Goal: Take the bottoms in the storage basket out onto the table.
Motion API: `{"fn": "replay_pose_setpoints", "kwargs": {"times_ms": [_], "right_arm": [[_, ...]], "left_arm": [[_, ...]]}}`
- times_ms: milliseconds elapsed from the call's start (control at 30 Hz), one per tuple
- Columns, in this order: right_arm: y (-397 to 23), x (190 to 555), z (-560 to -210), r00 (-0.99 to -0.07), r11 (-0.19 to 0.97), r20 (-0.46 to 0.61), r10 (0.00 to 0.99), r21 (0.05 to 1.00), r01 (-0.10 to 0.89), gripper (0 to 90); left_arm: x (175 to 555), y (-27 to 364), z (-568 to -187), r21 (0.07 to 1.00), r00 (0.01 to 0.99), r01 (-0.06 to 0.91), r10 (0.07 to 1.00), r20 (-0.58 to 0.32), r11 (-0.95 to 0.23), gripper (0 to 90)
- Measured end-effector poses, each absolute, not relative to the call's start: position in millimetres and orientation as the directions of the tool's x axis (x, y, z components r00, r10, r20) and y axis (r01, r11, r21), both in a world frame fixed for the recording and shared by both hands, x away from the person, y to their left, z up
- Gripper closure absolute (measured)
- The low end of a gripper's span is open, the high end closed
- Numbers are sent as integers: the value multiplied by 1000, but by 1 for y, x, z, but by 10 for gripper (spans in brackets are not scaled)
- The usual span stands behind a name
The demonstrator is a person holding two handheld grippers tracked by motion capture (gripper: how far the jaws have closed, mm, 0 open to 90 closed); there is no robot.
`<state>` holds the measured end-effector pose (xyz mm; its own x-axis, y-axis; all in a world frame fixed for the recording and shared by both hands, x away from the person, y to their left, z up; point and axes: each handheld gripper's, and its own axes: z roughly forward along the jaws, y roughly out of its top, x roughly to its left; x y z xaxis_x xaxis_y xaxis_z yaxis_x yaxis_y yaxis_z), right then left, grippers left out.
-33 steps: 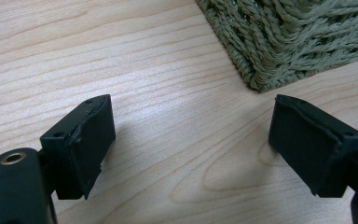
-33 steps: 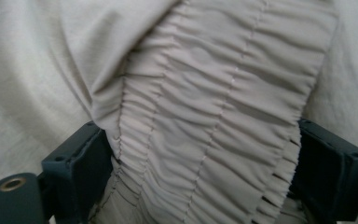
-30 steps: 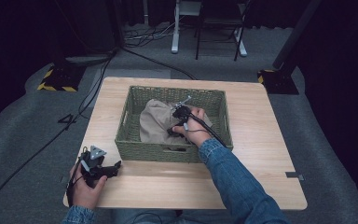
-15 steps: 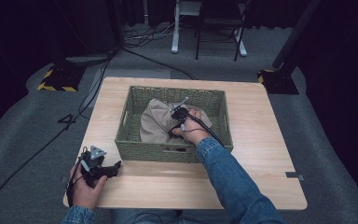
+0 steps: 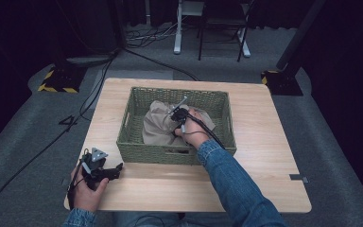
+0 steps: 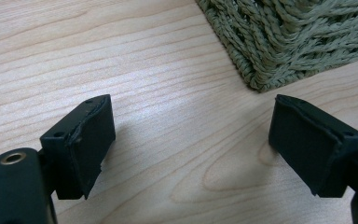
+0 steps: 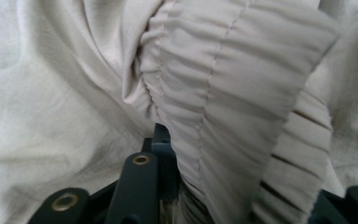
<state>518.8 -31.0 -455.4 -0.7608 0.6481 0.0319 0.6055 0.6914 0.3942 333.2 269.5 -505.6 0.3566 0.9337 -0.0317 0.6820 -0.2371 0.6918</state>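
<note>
Dark studio, light wood table [image 5: 264, 142] frame centre. Beige garment [image 5: 158, 125] crumpled in green woven basket [image 5: 170, 153]. Right gripper [image 7: 205, 186] clamped on gathered elastic band [image 7: 223, 93] (likely best hold: soft, light, limp). Left gripper [image 6: 191, 149] jaws apart, lower left, empty.

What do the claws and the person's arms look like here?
Both claws are black. The left claw carries a grey three-cornered plate on top; its jaws are flat blocks with dark pads, and a brass-coloured screw socket sits near one base. The right claw has like brass sockets and trails a black cable back along the forearm. The person wears blue denim sleeves.
</note>
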Motion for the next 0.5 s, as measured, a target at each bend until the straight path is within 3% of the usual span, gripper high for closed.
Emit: {"fn": "replay_pose_setpoints", "kwargs": {"times_ms": [333,500], "right_arm": [[-32,514,-442,-779,699,12,627,434,569,739],[-35,509,-425,-783,673,20,622,498,547,741]], "left_arm": [[333,270,-506,692,357,682,934,-32,-237,149],[333,270,-506,692,357,682,934,-32,-237,149]]}}
